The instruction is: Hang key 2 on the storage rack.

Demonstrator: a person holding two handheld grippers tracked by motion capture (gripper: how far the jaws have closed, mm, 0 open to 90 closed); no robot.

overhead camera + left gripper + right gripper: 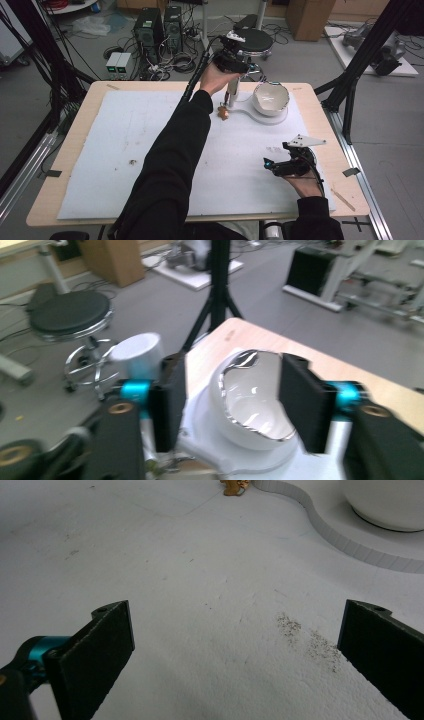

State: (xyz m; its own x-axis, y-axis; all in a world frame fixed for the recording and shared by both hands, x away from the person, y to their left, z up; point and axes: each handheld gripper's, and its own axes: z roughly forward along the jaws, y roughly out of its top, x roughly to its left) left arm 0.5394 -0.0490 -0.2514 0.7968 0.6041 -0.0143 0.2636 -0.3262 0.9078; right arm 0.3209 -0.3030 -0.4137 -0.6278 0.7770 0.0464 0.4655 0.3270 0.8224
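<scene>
Hovering the half-open left gripper (231,95) by the white cylinder (233,91) and foil-rimmed bowl (270,97) at upper centre, grasping nothing, we risk tipping either; right gripper (274,167) idles open, lower right.

The left arm stretches to twelve o'clock across the table, its left gripper (231,92) pointing down with jaws part open. The right gripper (272,165) lies low at four o'clock, jaws spread wide, aimed toward ten o'clock.

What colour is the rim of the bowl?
The bowl is white with a silvery, shiny rim; the left gripper view shows it best.
</scene>
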